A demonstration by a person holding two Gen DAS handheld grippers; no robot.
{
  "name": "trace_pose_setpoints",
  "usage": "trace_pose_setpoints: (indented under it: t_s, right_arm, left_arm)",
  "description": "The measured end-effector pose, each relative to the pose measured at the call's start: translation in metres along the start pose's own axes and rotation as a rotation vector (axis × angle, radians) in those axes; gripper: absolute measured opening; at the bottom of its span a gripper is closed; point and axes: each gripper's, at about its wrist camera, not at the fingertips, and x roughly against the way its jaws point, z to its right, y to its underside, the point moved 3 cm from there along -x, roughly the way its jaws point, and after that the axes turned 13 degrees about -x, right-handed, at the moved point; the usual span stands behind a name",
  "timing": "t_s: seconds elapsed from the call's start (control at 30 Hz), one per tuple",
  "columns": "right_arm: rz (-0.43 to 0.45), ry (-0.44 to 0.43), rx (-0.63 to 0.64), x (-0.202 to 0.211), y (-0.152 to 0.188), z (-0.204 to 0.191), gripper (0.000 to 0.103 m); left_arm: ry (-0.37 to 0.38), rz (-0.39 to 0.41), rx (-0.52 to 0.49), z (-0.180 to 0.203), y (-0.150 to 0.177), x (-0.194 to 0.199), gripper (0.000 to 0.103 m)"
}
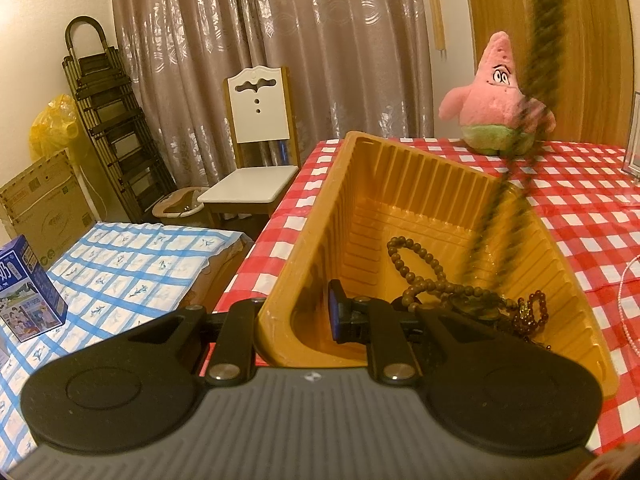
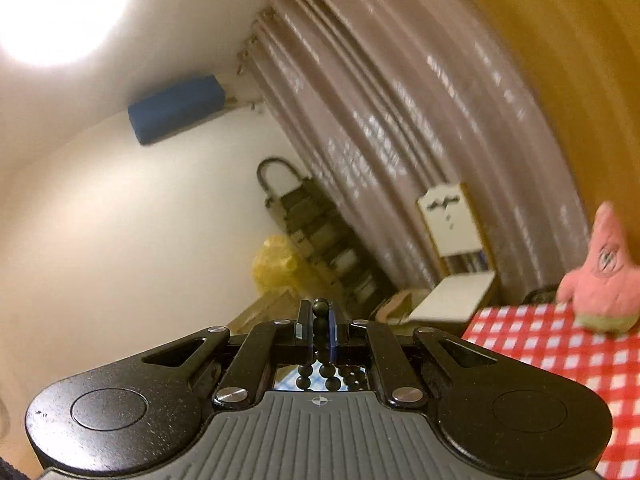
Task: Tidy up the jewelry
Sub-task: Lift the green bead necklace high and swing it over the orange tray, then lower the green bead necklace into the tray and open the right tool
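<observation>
My left gripper (image 1: 296, 314) is shut on the near wall of an orange plastic tray (image 1: 320, 220) on the red-checked table, one blue-padded finger (image 1: 334, 312) inside and the other outside. In the tray lie a brown bead bracelet (image 1: 404, 264) and an amber bead piece (image 1: 532, 312). A dark bead strand (image 1: 492, 208), blurred, hangs from above down into the tray. In the right wrist view my right gripper (image 2: 320, 320) is shut on that dark bead strand (image 2: 320, 306), held level above the table's left end. A pale pink bead string (image 1: 626, 300) lies on the cloth to the tray's right.
A pink star plush (image 1: 496, 96) stands at the table's far edge, and a clear box (image 1: 634, 136) is at the right border. Left of the table are a white chair (image 1: 256, 160), a blue-checked bed (image 1: 120, 272) with a blue carton (image 1: 28, 292), and a folded rack (image 1: 112, 120).
</observation>
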Motion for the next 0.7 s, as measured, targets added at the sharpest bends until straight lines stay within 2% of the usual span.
trace_pose_setpoints:
  t_s: [0.13,0.3,0.7]
  right_arm:
    - [-0.088,0.027,-0.038,-0.037,0.026,0.017,0.007]
    - [-0.209,0.128,-0.093,-0.071,0.065,0.059,0.007]
    - [-0.366,0.420,-0.217,-0.096,0.149,0.180,0.007]
  left_arm:
    - [0.000,0.003,0.003,0.001,0.000,-0.001,0.016]
    - [0.003,0.005,0.008,0.000,0.002,0.001,0.016]
    - [0.009,0.006,0.017,-0.002,0.004,0.001,0.016]
